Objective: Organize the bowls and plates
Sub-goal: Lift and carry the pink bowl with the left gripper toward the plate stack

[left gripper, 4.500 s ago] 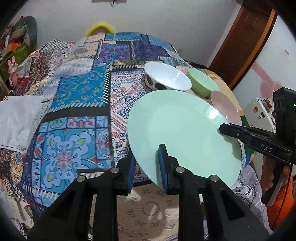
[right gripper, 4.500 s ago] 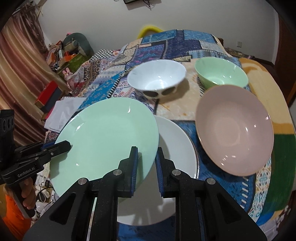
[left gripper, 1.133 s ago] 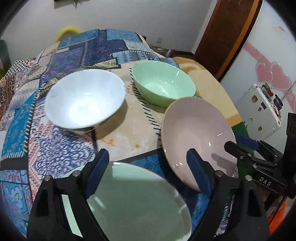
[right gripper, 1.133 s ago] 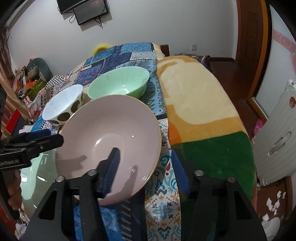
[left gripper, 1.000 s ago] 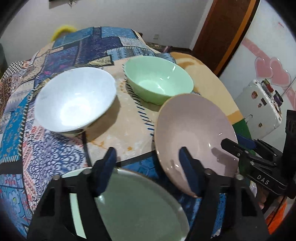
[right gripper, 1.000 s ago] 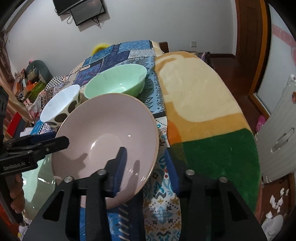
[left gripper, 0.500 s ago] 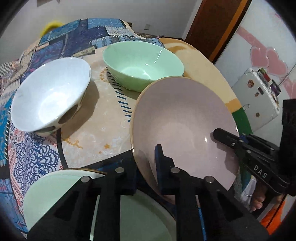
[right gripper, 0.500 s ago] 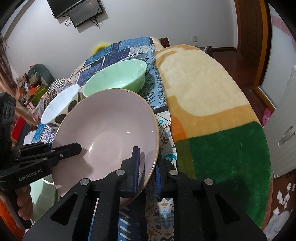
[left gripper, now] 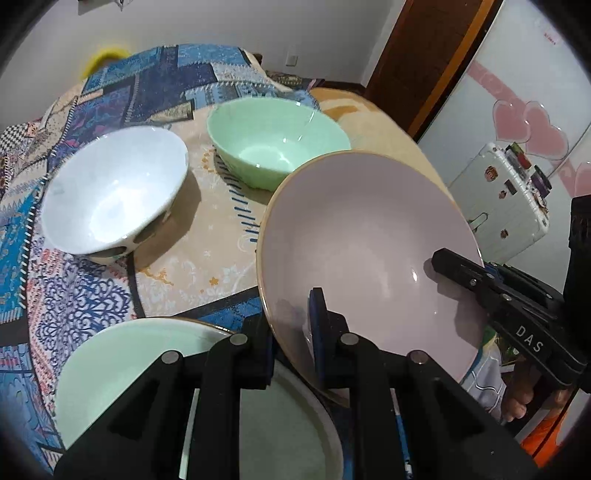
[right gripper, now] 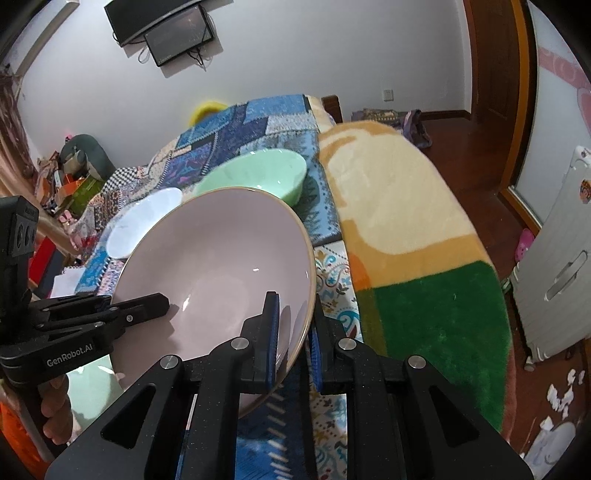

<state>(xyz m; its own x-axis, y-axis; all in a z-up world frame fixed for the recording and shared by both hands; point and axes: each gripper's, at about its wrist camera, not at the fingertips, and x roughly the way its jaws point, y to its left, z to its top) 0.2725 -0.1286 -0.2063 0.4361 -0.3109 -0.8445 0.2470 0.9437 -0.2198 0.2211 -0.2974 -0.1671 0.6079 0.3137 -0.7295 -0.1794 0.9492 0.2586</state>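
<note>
A wide pink plate [left gripper: 365, 236] [right gripper: 221, 258] hangs tilted above the bed, held from both sides. My left gripper [left gripper: 291, 332] is shut on its near left rim, and my right gripper [right gripper: 293, 332] is shut on its near right rim. Below the left gripper a mint green plate [left gripper: 129, 362] lies on a white plate [left gripper: 291, 435]. Behind them stand a white bowl [left gripper: 114, 192] [right gripper: 140, 221] with dark spots and a mint green bowl [left gripper: 273, 140] [right gripper: 258, 173]. The pink plate hides part of the green bowl in the right wrist view.
A patchwork blue bedspread [left gripper: 147, 88] and a cream, orange and green blanket [right gripper: 406, 229] cover the bed. A white suitcase [left gripper: 506, 199] stands off the right edge, by a wooden door [left gripper: 424, 55]. A wall screen [right gripper: 166, 26] hangs at the back. Clutter [right gripper: 74, 173] is piled at left.
Both grippers went from open around the pink plate's rim to shut on it. The plate has since risen off the bed and tilted up.
</note>
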